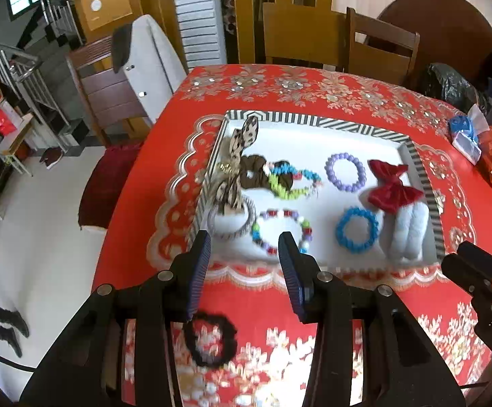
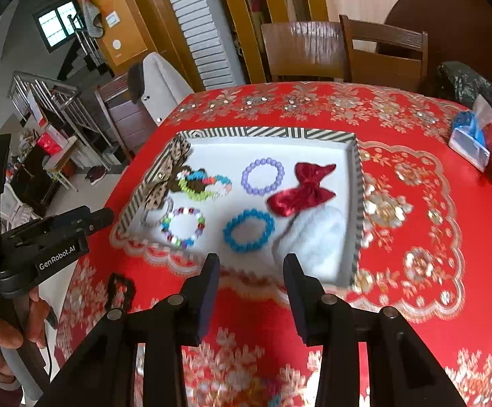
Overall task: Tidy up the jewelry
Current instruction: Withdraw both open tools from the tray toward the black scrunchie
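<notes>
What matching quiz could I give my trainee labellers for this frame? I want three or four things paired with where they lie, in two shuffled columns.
Things:
1. red velvet bow
2. black scrunchie
3. blue bead bracelet
4. leopard-print bow

Places:
A. on the red tablecloth, outside the tray
B. against the tray's left wall
C. inside the tray, near its front edge, left of the white fluffy item
D. in the tray's right part, partly over the white fluffy item

Pairs: 1-D, 2-A, 3-C, 4-B
</notes>
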A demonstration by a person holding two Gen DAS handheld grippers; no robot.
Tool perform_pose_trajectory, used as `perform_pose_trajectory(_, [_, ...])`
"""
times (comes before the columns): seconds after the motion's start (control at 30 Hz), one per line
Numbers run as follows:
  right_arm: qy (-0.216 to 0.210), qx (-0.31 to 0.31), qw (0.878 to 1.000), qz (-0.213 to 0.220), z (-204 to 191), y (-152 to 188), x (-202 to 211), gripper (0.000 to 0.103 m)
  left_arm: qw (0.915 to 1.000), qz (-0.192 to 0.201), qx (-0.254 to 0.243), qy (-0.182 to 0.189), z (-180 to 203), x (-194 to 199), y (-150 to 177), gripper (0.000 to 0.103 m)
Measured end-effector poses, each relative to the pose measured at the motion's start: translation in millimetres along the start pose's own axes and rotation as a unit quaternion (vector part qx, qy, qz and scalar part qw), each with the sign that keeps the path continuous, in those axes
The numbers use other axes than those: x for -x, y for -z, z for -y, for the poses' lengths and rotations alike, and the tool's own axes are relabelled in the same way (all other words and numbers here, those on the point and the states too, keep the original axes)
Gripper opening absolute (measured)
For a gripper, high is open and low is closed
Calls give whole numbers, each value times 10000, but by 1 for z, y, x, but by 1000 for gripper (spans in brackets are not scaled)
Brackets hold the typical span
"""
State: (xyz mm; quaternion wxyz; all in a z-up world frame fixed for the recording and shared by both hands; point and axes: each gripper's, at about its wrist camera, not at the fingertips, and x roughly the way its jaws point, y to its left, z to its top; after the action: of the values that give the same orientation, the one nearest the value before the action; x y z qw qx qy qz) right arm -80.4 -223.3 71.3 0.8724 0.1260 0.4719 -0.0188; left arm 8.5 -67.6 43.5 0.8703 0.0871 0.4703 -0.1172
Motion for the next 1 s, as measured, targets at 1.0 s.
perform_pose_trajectory(1.0, [229,56,9995,-209,15,113,64,42,9990,233,303,-239,-15,77,103,41])
